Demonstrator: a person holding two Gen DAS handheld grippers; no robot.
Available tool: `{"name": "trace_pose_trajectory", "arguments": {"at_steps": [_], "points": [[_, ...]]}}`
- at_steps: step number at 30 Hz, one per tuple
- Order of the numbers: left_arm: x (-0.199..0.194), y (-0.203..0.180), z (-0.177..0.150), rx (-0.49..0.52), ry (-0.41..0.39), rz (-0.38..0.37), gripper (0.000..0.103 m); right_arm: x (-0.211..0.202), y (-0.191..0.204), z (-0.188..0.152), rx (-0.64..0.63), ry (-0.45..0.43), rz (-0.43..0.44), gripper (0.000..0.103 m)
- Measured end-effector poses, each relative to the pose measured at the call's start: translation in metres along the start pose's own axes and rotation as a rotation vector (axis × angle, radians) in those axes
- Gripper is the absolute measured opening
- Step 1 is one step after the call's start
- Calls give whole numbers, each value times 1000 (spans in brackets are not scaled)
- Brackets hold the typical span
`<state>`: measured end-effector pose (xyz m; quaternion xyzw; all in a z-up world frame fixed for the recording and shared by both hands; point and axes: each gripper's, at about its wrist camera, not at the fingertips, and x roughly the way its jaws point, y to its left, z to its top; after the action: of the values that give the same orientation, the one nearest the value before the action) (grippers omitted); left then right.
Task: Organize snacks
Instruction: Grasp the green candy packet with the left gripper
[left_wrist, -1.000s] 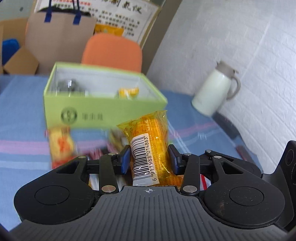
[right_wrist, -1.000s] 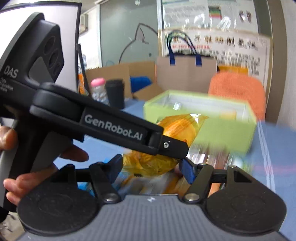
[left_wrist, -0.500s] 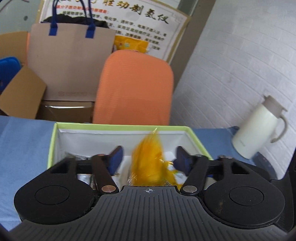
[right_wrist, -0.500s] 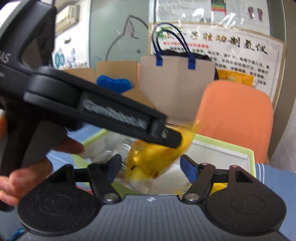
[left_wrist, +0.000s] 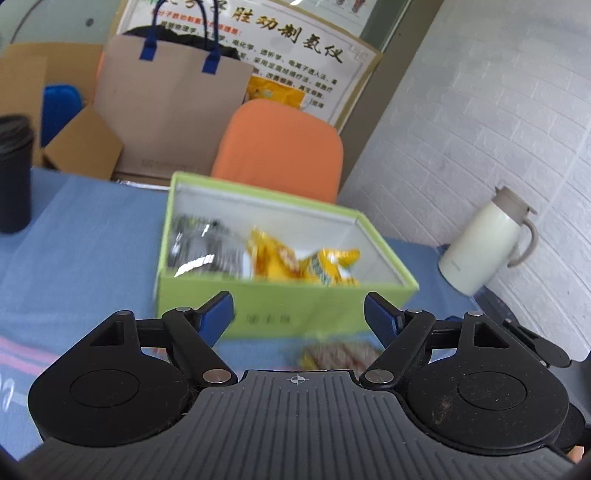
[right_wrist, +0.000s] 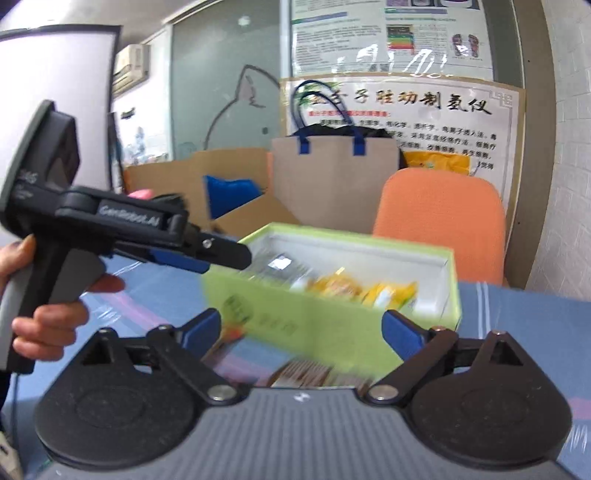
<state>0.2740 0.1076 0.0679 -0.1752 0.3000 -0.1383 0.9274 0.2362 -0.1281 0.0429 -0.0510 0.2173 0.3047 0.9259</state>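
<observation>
left gripper: my jaws opening, nothing between
right gripper: same
green box: yellow snack packs blurred
surface packets: unreadable, half hidden

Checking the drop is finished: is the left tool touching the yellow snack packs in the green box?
Apart. The left wrist view shows the left tool, jaws opening and empty, short of the green box where the yellow snack packs lie.

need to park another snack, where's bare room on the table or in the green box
Bare blue cloth lies between the black cup and the green box. In the box, white floor right of the yellow packets is free. Crowded: snacks in front of the box.
</observation>
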Motion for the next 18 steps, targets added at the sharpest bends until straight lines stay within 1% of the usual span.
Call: {"name": "trace_pose_trajectory", "arguments": {"at_steps": [2,5,9,12,14,18], "points": [[-22,5,-21,-6,10,9,67,-13,22,-21,16,24,32,97],[-53,18,-53,-27,13,48,69,-22,59,-52,35,83,91,97],[-87,40,-93,-110,50,77,69,-36,106,-83,48,142,163,97],[-111,50,-122,-174,79,54,67,-45,132,-97,50,172,198,97],[-124,50,-138,-189,100,33,66,-48,142,-102,50,177,198,97],[-132,40,-157,-155,141,-12,60,-44,153,-107,42,188,174,95]]}}
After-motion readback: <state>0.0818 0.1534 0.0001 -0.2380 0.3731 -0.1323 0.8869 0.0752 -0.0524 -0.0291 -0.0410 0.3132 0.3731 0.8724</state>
